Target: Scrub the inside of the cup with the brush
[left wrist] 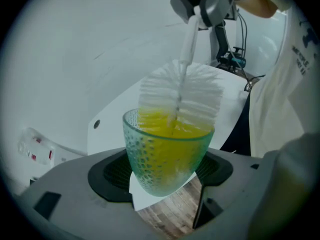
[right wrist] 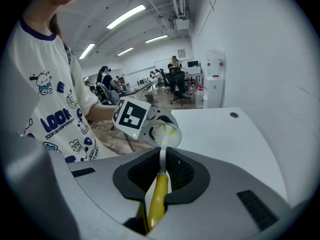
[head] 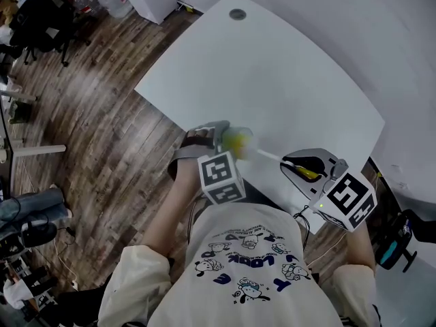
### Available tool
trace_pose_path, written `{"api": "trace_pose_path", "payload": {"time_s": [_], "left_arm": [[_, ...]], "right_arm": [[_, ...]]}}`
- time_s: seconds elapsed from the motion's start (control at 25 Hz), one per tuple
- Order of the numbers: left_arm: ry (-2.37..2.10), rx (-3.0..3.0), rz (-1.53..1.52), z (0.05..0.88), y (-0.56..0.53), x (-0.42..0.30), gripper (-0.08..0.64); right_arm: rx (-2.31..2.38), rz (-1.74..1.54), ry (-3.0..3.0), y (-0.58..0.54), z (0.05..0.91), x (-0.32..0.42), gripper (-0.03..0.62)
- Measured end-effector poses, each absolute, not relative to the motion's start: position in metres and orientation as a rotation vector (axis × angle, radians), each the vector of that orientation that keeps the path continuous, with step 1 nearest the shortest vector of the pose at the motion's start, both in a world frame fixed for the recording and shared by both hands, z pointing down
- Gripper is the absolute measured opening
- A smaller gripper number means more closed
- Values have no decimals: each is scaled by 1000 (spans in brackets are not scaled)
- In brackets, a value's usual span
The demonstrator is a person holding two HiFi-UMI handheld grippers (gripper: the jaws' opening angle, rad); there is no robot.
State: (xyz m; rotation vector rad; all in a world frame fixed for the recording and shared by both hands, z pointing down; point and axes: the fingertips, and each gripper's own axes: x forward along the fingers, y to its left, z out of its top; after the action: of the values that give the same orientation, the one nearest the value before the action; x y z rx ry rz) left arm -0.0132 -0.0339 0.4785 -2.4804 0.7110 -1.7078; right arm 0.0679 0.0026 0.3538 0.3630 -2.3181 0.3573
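**One cup, one brush, held off the table's near edge**

The cup (left wrist: 167, 154) is a clear, green-tinted glass with a dimpled wall. It sits upright between the jaws of the left gripper (left wrist: 165, 176), which are spread to the cup's width and pressed against its lower sides. Yellow fills the inside of the cup; what it is cannot be told. The brush (left wrist: 181, 96) enters from above. The lower part of its white bristle head is inside the rim and the upper part stands clear of it.

A thin white stem runs from the bristles to the right gripper (right wrist: 161, 179). Its jaws are nearly together and clamped on the stem where it meets the yellow handle, which lies back between them.

There are one cup, one brush and two grippers, each carrying one marker cube (head: 221, 176).

Both grippers are in front of the person's printed white shirt (head: 248, 264), at the near edge of a bare white table (head: 272, 80). A single round grommet (head: 237, 14) sits at the table's far edge. Wood-plank floor (head: 95, 128) lies to the left. Beyond are a white wall, ceiling strip lights (right wrist: 126, 16), office chairs (right wrist: 179, 91) and a water dispenser (right wrist: 215, 79).
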Motion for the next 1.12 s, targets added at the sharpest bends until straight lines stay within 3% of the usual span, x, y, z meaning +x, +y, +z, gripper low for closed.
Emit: {"api": "trace_pose_path", "payload": {"time_s": [0.64,1.12], "left_arm": [[591,-2427,-1741,483,-21,-7,373],[656,-2516,-1571,468,-16,-4,373]], "right_arm": [[225,192,-2197,0,349,53,44],[261,426,-2270,-10,347,67,44]]}}
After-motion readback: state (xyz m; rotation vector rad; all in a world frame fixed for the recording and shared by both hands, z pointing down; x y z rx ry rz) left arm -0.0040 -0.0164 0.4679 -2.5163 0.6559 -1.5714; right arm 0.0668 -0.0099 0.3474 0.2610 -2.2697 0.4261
